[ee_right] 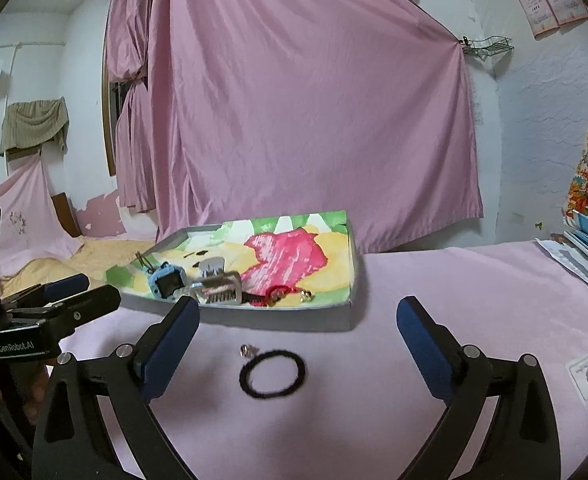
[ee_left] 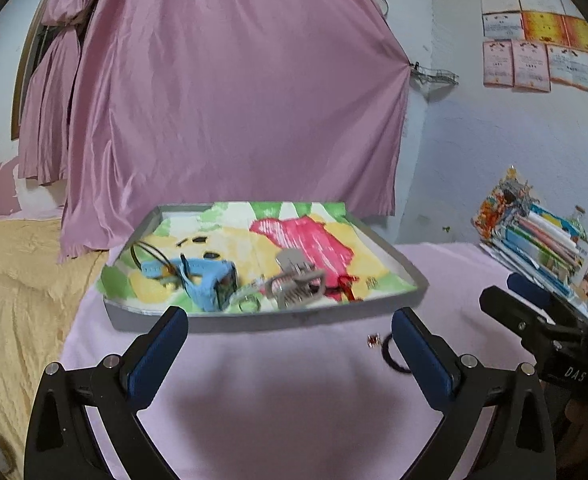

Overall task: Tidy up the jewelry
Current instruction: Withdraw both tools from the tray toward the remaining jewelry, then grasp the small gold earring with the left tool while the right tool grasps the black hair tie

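While both tongs, left tongs [ee_left: 290, 332] and right tongs [ee_right: 298, 324], stand wide and empty, you leave the black hair tie [ee_right: 273, 374] and a small earring [ee_right: 247, 350] on the pink tabletop [ee_right: 434, 280], just before the gray tray [ee_right: 286, 316], probably next to collect.

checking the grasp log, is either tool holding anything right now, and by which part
Nothing is held: the left tool and right tool are both empty.

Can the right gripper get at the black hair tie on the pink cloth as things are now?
Probably yes. The hair tie lies flat on the cloth, in front of the right gripper, roughly centred between its open fingers. Only a small earring lies beside it.
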`<state>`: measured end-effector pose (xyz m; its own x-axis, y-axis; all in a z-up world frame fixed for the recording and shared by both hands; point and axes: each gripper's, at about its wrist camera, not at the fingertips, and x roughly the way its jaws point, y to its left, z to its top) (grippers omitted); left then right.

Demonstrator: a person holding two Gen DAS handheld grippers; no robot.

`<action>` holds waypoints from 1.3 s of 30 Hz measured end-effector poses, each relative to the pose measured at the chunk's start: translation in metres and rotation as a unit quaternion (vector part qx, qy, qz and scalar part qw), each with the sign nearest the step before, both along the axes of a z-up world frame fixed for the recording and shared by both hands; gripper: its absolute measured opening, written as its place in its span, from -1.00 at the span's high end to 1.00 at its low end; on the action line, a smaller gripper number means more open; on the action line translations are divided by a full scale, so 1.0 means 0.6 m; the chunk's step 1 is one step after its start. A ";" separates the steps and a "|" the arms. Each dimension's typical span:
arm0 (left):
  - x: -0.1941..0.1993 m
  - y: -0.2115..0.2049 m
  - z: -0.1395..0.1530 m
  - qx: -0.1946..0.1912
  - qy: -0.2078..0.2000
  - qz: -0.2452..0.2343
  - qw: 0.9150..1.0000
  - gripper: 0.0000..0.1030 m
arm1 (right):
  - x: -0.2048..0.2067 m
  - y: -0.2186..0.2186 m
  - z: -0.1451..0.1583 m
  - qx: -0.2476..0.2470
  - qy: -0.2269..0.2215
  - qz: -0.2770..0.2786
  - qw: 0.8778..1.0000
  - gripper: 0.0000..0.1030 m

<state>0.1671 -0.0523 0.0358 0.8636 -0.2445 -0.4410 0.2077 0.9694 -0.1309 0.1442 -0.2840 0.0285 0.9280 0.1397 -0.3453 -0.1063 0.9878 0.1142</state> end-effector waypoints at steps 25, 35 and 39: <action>0.000 -0.027 -0.023 0.011 0.015 0.021 1.000 -0.99 | 0.013 -0.019 -0.025 -0.016 0.045 -0.006 0.999 -0.89; 0.050 -0.049 -0.040 0.033 0.079 0.003 0.996 -0.99 | 0.081 -0.018 -0.048 -0.037 0.137 0.028 0.989 -0.79; 0.064 -0.062 -0.050 0.047 0.100 -0.013 0.994 -0.99 | 0.104 -0.010 -0.058 -0.053 0.168 0.048 0.983 -0.29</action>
<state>0.2056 -0.0896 0.0061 0.7502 -0.2157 -0.6251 0.2124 0.9738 -0.0811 0.2066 -0.2900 -0.0065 0.7428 0.1681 -0.6480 -0.1742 0.9832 0.0553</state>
